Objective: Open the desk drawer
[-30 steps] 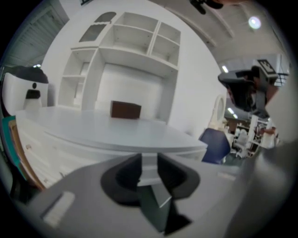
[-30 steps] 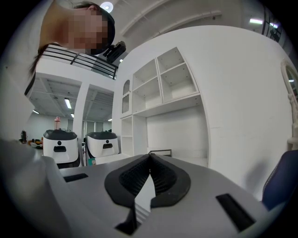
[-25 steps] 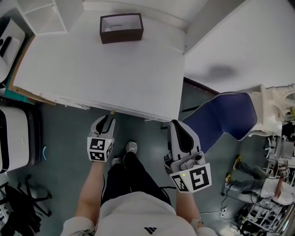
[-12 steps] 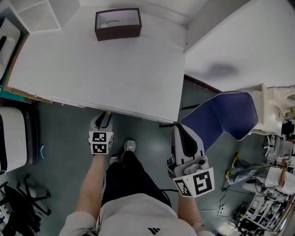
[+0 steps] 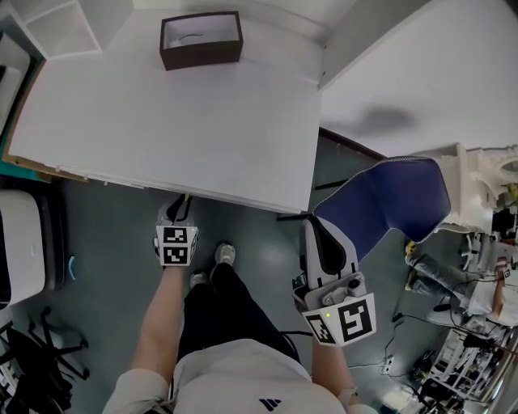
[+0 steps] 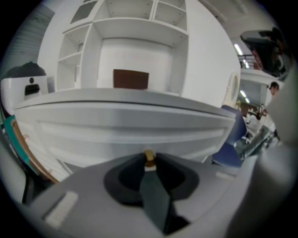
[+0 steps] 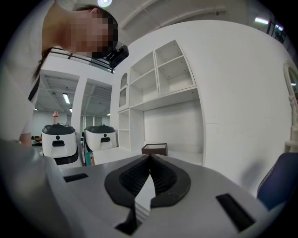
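Note:
The white desk (image 5: 202,121) fills the upper left of the head view. Its drawer front (image 6: 130,125) runs as a long white band across the left gripper view. A small brass drawer knob (image 6: 149,157) sticks out of it, just under the desk's front edge. My left gripper (image 5: 183,207) points at that edge, and its jaws are closing with the knob between their tips, which touch it (image 6: 149,160). My right gripper (image 5: 314,225) hangs to the right, off the desk's corner, shut with nothing in it (image 7: 150,158).
A dark brown open box (image 5: 201,40) stands at the back of the desk. White shelves (image 5: 65,24) rise behind it. A blue chair (image 5: 380,202) sits right of the desk corner, close to my right gripper. A white machine (image 5: 20,242) stands at left. The person's shoe (image 5: 227,257) is below.
My left gripper has moved in towards the desk's front edge, and its jaws have come round the knob. The right gripper has stayed where it was.

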